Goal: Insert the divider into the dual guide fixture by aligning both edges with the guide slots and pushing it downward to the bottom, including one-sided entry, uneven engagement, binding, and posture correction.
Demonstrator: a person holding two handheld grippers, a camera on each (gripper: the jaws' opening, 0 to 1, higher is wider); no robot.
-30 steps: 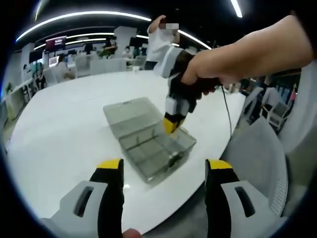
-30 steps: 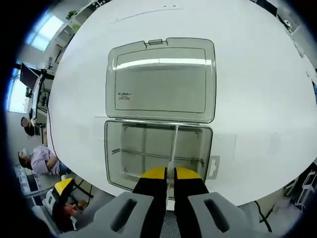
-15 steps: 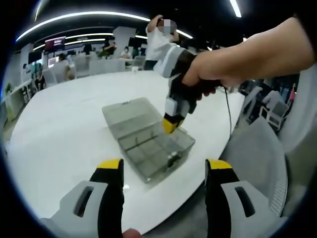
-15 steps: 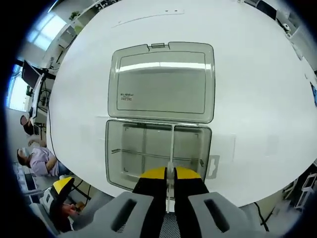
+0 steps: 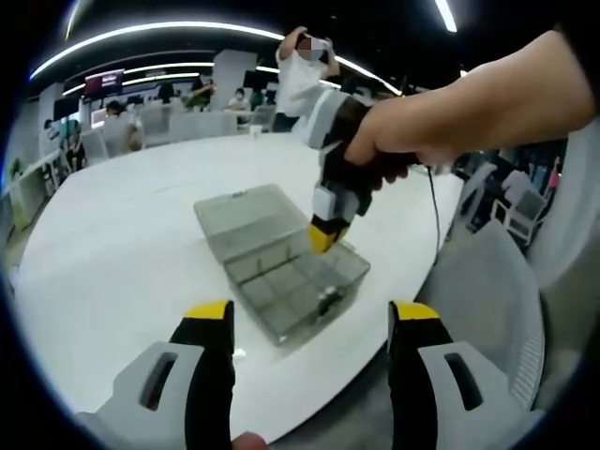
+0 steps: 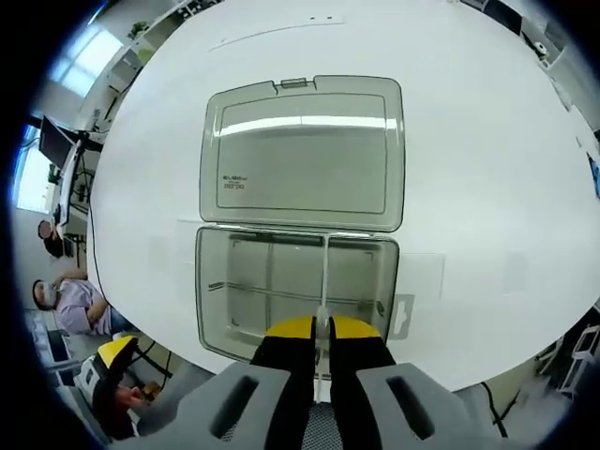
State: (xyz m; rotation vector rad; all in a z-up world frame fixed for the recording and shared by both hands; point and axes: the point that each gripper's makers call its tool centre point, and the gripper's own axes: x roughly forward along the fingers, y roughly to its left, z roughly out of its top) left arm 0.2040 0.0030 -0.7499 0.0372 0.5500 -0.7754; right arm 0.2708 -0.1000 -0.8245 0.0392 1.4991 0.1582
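Right tongs (image 6: pixel 322 330) pinch the divider (image 6: pixel 324 272) at its top edge over the open box (image 6: pixel 211 309). Left tongs (image 5: pixel 309 314) spread, empty. Divider judged thin, light and flexible; grip centrally to avoid binding.

Round white table (image 6: pixel 487 159). Smoky grey translucent plastic case (image 6: pixel 300 155), thin clear divider strip (image 6: pixel 324 272). Yellow-tipped black-and-grey right gripper (image 6: pixel 313 330); left gripper (image 5: pixel 311 328) alike.

A round white table (image 5: pixel 112 244) is seen under ceiling light strips (image 5: pixel 169 30). Grey mesh office chairs (image 5: pixel 487 300) are placed just beside its edge. A standing person (image 5: pixel 302 80) and seated people (image 5: pixel 117 122) are seen beyond the table.
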